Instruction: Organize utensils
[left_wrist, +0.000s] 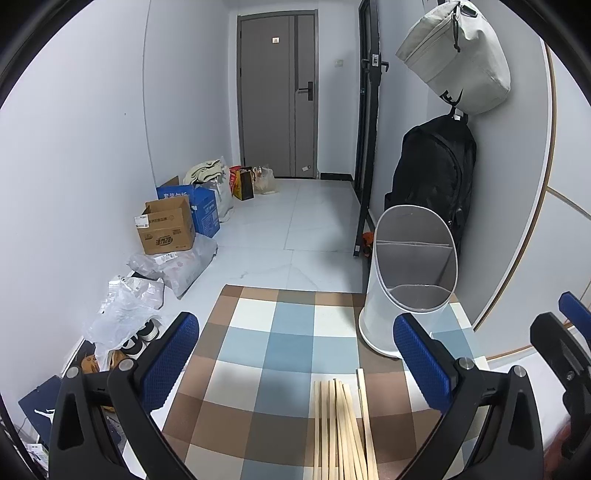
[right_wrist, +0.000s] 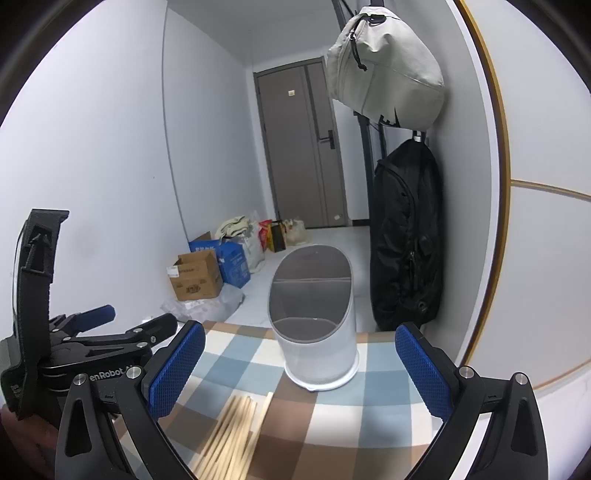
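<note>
A bundle of pale wooden chopsticks (left_wrist: 345, 428) lies on the checked tablecloth (left_wrist: 280, 343), also in the right wrist view (right_wrist: 231, 432). A white utensil holder (left_wrist: 410, 280) with grey inner compartments stands at the table's far right, also in the right wrist view (right_wrist: 317, 325). My left gripper (left_wrist: 295, 354) is open and empty, above the cloth with the chopsticks between its fingers near the right one. My right gripper (right_wrist: 301, 363) is open and empty, facing the holder, with the chopsticks low between its fingers. The left gripper (right_wrist: 110, 325) shows at the left in the right wrist view.
The table's far edge (left_wrist: 288, 290) drops to a tiled floor. Cardboard boxes (left_wrist: 166, 225) and plastic bags (left_wrist: 129, 302) lie along the left wall. A black backpack (left_wrist: 432, 177) and a grey bag (left_wrist: 458, 59) hang on the right wall behind the holder.
</note>
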